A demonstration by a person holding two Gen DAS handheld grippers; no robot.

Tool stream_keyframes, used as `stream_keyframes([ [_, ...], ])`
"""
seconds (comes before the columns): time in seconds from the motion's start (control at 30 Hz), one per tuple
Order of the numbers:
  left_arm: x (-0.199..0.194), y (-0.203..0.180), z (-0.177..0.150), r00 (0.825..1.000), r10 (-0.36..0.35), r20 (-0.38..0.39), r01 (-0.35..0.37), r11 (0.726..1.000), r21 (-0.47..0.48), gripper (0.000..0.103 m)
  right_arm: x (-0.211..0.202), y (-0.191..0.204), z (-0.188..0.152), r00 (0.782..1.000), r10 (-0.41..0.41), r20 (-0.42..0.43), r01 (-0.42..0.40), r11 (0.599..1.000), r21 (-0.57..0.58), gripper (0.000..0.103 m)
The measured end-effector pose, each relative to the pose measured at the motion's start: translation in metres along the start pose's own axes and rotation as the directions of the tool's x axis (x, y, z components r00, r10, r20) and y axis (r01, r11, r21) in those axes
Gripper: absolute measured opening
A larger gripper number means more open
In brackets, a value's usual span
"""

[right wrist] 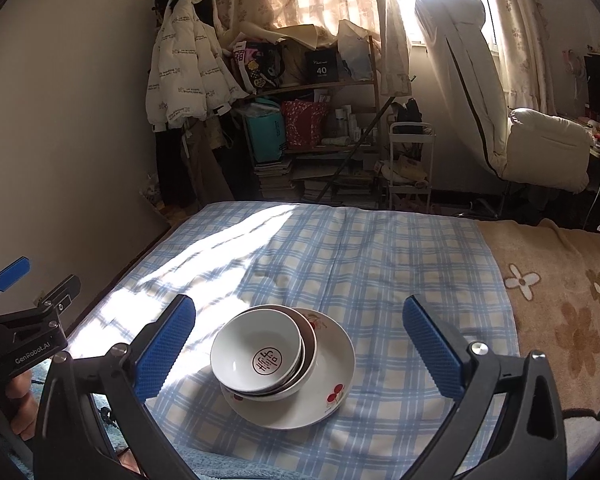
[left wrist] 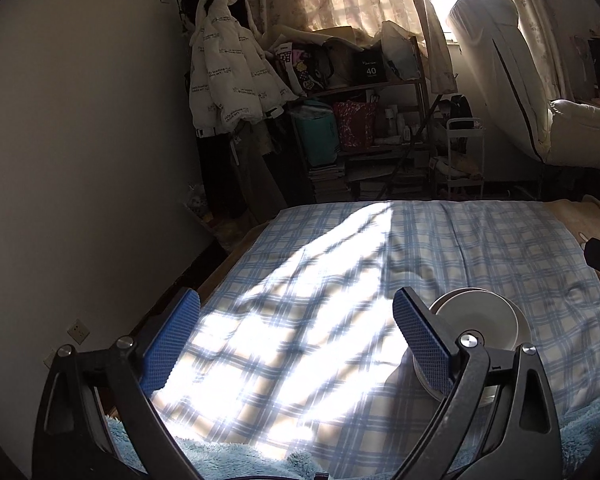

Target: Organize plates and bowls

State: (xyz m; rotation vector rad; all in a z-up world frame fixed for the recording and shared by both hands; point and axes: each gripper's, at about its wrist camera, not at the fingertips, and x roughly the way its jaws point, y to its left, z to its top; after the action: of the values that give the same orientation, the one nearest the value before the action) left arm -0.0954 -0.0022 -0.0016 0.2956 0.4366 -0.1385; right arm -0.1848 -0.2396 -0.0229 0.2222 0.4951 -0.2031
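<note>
On the bed's blue plaid sheet (right wrist: 380, 264), a white plate with cherry print (right wrist: 324, 396) carries 2 nested bowls: a white bowl with a round red emblem (right wrist: 256, 356) sits inside a brown-lined bowl (right wrist: 306, 344), both tilted. Right hand-held gripper (right wrist: 300, 348) is released, blue pads (right wrist: 432, 352) spread wide to either side of the stack, touching nothing. Left hand-held gripper (left wrist: 296, 344) is likewise released and empty, well left of the stack, over sunlit sheet.
</note>
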Motion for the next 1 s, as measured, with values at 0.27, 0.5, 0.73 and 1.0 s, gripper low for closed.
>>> stream_keyframes([
  [0.27,0.012,0.0,-0.008,1.0,0.001,-0.013,-0.001,1.0,0.005,0.096,0.014,0.0,-0.005,1.0,-0.004,-0.03,0.004,1.0,-0.008,0.103],
  [0.5,0.024,-0.003,-0.013,0.998,-0.007,-0.055,0.008,1.0,0.009,0.096,0.017,0.0,-0.003,1.0,-0.022,-0.013,0.022,1.0,-0.022,0.103],
  [0.73,0.03,-0.003,-0.015,0.997,-0.009,-0.071,0.009,1.0,0.004,0.096,0.018,0.0,-0.003,0.999,-0.038,-0.003,0.038,0.999,-0.035,0.103],
  [1.0,0.029,-0.001,-0.015,0.998,-0.001,-0.069,0.001,1.0,-0.001,0.096,0.018,-0.001,-0.003,0.999,-0.038,-0.001,0.038,0.999,-0.037,0.103],
])
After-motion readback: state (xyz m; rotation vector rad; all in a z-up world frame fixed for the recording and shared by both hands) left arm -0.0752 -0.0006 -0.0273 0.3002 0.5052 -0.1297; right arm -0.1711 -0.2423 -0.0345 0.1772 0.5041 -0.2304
